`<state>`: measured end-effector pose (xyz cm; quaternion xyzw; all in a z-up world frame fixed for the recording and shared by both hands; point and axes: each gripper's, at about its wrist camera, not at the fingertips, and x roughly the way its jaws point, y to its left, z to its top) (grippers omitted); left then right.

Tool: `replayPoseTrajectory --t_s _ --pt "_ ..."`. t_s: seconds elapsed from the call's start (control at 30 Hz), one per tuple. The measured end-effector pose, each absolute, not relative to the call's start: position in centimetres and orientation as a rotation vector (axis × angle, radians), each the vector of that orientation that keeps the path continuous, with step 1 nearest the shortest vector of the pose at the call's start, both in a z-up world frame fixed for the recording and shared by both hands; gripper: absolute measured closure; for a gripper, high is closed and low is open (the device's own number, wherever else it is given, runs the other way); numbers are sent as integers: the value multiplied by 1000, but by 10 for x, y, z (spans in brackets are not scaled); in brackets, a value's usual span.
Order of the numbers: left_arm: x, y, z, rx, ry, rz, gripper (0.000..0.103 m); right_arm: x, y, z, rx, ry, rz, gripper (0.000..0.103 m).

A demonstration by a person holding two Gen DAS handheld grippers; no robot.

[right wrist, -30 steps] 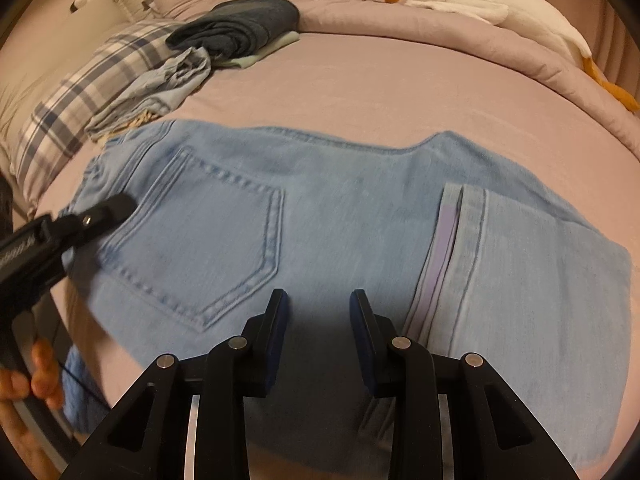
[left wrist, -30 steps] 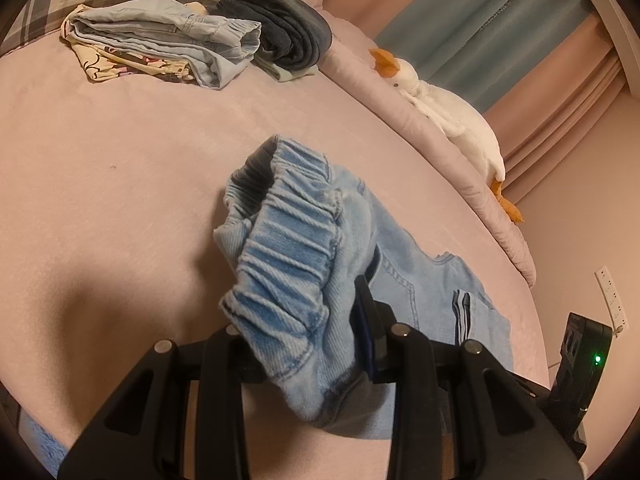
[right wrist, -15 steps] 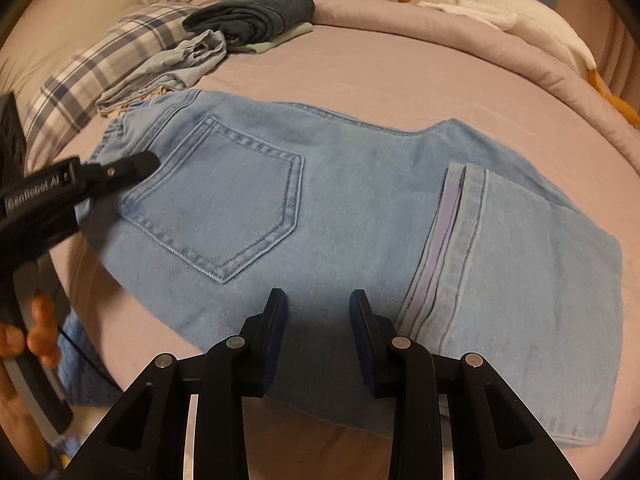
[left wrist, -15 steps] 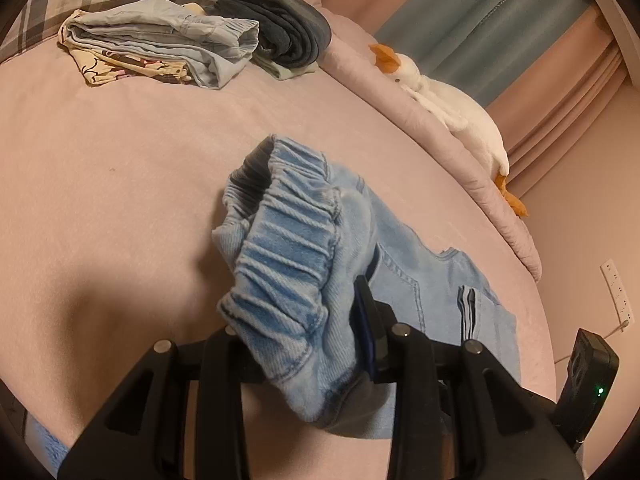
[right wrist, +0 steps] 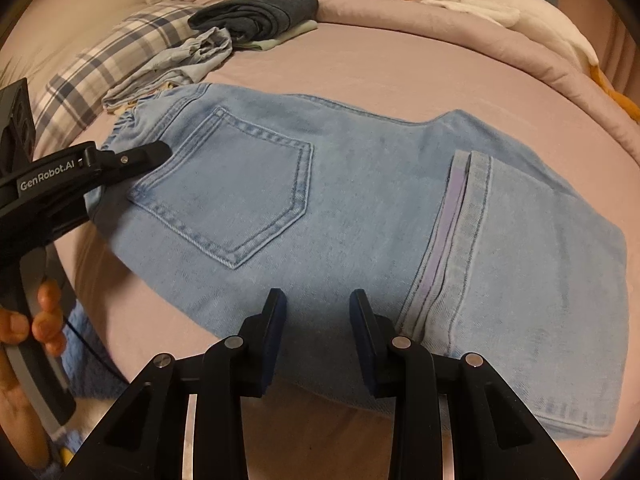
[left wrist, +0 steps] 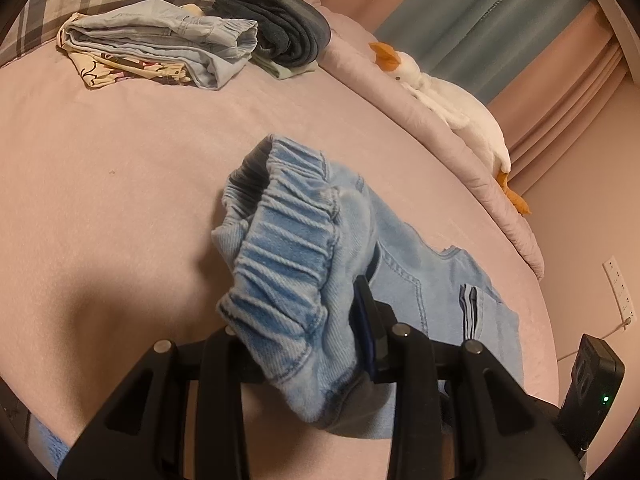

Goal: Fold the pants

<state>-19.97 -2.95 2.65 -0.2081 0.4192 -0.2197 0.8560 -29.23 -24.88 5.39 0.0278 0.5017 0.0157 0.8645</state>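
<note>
The left gripper (left wrist: 296, 332) pinches the elasticated waistband (left wrist: 280, 248) of the light-blue jeans (right wrist: 360, 208) spread mid-frame on the pink bed (right wrist: 400, 80), while the right gripper (right wrist: 316, 340) hovers open over the near edge (soft but weighty denim, likely best held at 2 waistband corners).

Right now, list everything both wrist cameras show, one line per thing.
light blue jeans: one, light blue, spread on the bed, leg hems folded over.
folded light jeans: one, pale blue, atop a printed cloth near the pillow.
dark folded garment: one, charcoal, on a pale green item.
plaid pillow: one, blue and cream, head of bed.
goose plush: one, white with orange beak, on the rolled blanket.
pink bedsheet: one, covers the bed.
left gripper: black, shut on the elastic waistband.
right gripper: black, open, above the jeans' near edge.
</note>
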Motion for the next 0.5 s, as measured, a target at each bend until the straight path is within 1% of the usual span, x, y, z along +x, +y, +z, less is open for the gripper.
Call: replayPoseTrajectory --t_s 0.13,0.4,0.5 --pt "-202 -32 35 -416 856 -474 70 -293 -250 57 73 1049 35 69" --pt "-207 -40 49 -371 817 -471 71 -298 -265 56 193 1032 73 69" --pt "-207 -41 52 -367 814 -475 70 -297 -266 55 191 1032 80 69"
